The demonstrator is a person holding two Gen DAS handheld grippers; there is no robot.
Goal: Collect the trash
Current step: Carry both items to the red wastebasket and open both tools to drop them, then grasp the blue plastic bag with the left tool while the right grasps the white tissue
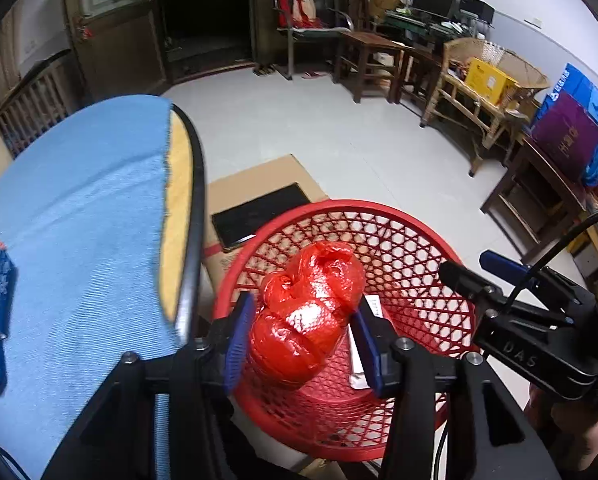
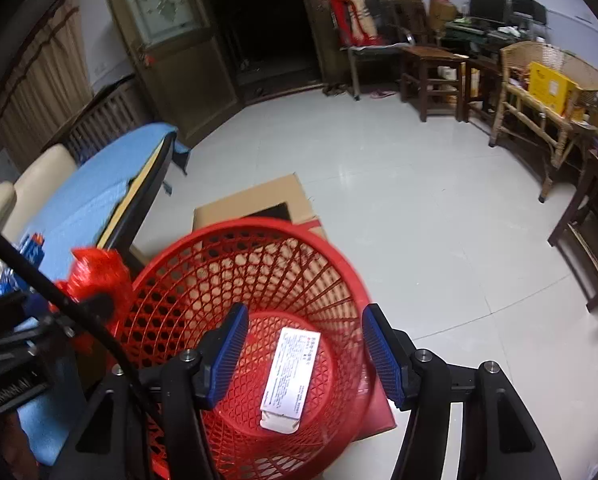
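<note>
The red plastic bag (image 1: pixel 305 312), crumpled into a ball, sits between the blue pads of the left gripper (image 1: pixel 301 344) above the red basket (image 1: pixel 399 216); the pads flank it closely, but whether they press on it I cannot tell. The gripper tilts steeply down beside the edge of the blue-covered table (image 1: pixel 91 200). The right gripper (image 1: pixel 469 270) reaches in from the right.

From the right wrist, the right gripper (image 2: pixel 303 354) tilts down over the basket (image 2: pixel 239 228), jaws spread and empty, a white carton (image 2: pixel 289 376) on the basket floor below. The bag (image 2: pixel 97 276) hangs over the basket's left rim.

A desk (image 1: pixel 79 208) covered with blue cloth (image 1: pixel 99 240) is seen; flattened cardboard (image 2: pixel 255 200), possibly a box, lies on the floor (image 2: pixel 399 200).
</note>
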